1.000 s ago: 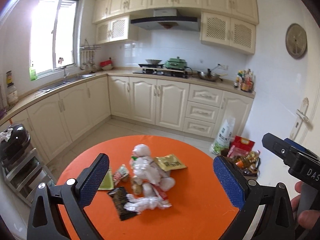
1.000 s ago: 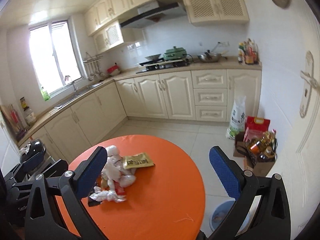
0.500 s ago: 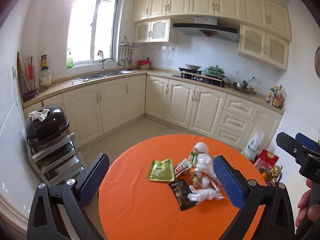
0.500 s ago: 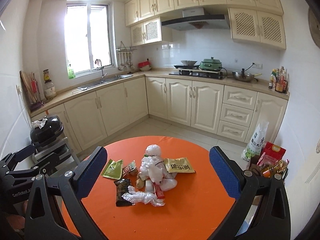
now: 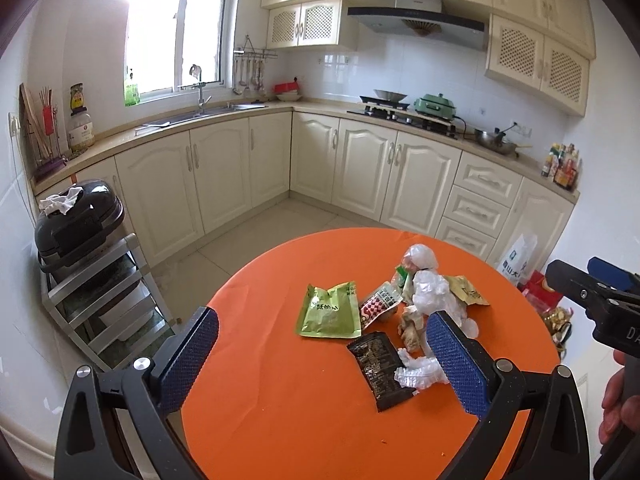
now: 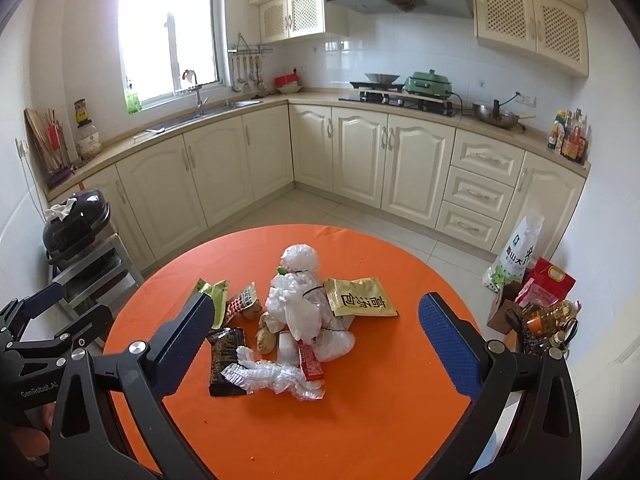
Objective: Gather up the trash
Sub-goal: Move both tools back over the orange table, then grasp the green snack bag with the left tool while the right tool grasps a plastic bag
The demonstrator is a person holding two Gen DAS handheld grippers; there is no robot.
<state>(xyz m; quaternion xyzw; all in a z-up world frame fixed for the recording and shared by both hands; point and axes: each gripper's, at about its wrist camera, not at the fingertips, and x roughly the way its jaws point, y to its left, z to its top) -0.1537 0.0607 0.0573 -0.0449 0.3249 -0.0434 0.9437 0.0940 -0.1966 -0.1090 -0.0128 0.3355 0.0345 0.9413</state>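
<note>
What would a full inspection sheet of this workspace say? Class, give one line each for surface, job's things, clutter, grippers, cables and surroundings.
Surface: round orange table, a few crumbs.
Job's things: trash pile mid-table: green packet, gold packet, black wrapper, crumpled clear plastic, red-white wrapper.
Clutter: nothing seen apart from the trash.
Grippers: left gripper open, empty; right gripper open, empty; both above the table.
Cables: cord by the green cooker on the counter.
Surroundings: cream cabinets, window, bags on the floor.
</note>
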